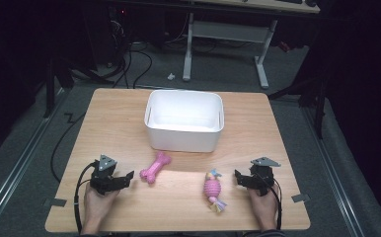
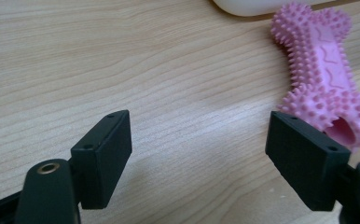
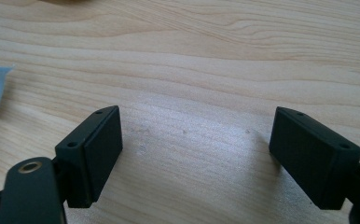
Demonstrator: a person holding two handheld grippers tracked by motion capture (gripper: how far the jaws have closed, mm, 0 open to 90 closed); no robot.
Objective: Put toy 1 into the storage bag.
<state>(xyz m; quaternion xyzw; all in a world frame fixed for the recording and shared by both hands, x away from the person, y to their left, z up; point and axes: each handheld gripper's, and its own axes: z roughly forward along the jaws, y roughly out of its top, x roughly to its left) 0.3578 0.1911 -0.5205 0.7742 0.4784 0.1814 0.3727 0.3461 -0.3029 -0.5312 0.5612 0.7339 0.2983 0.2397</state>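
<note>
The jaws of the left gripper (image 2: 199,154) are spread wide with nothing between them, and bare table (image 2: 122,60) is seen through the gap. Just beside the right-hand jaw in the left gripper view lies the pink bone toy (image 2: 325,79), its near knobbed end almost touching that jaw. In the high view the same toy (image 1: 155,168) is seen lying just right of the left gripper (image 1: 125,178), in front of the white bin (image 1: 184,121).

The jaws of the right gripper (image 3: 194,154) are likewise held apart and empty over the wood. The pink rope ball toy (image 1: 212,189) rests a little to its left in the high view, near the right gripper (image 1: 239,178) but not touching it.

The bone is judged to be light, hollow rubber, covered in soft spikes; it should give under pressure and is unlikely to slip or break. The narrow waist between the two knobs is probably the best place to be pinched, since the swollen ends would stop it sliding out. The rope ball looks soft and light too; its ribbed middle is best taken, as the frayed ends would likely flop.
</note>
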